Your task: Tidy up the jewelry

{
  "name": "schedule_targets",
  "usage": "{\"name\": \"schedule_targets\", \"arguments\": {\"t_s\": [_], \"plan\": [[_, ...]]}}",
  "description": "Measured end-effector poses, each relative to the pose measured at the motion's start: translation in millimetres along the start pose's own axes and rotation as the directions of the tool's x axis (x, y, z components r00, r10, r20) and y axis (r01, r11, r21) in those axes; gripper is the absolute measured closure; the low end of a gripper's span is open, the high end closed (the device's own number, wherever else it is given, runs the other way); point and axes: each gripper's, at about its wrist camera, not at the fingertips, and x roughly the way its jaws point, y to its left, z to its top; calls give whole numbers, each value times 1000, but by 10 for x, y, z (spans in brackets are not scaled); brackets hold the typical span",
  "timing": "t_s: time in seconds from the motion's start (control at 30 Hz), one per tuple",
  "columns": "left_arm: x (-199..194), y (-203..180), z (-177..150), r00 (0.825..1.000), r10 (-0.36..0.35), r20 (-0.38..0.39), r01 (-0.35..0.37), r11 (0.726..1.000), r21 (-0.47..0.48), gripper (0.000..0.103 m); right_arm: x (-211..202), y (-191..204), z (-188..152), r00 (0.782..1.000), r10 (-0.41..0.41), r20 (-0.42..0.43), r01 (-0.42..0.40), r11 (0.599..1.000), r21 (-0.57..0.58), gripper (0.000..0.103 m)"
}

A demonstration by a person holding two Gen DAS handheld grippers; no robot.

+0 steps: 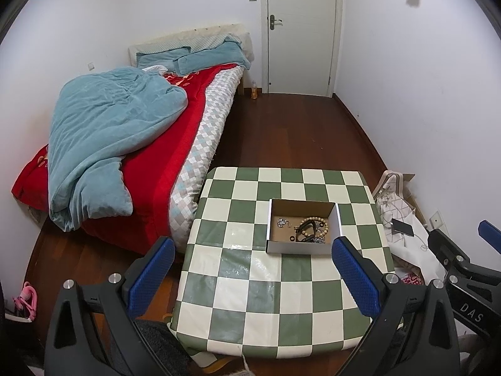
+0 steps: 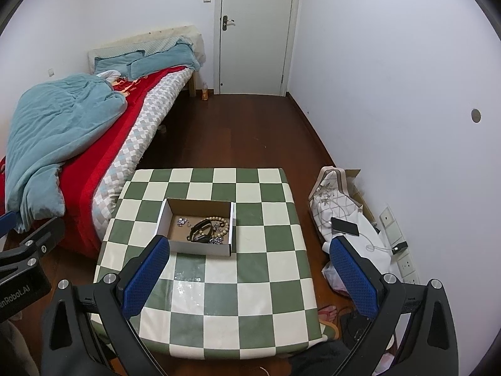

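The left gripper (image 1: 253,274) hangs above the near half of the checked table (image 1: 238,319), its 2 blue pads spread wide and holding nothing. The right gripper (image 2: 250,274) hovers the same way, jaws wide and bare. At 12 o'clock from both claws sits a cardboard box (image 1: 302,204) on the table; inside lie a wooden bead bracelet (image 1: 316,221), a black strap (image 1: 305,230) and small silver pieces (image 1: 281,221). A bed (image 1: 162,169) stands at 10 o'clock.
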Motion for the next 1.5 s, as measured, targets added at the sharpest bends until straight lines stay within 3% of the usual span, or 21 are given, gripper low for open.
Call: {"name": "schedule_targets", "arguments": {"t_s": [1.5], "plan": [[-39, -12, -3, 1000, 10, 7, -10, 1000, 12, 0, -40, 71, 38, 1000, 18, 10, -18, 1000, -8, 0]]}}
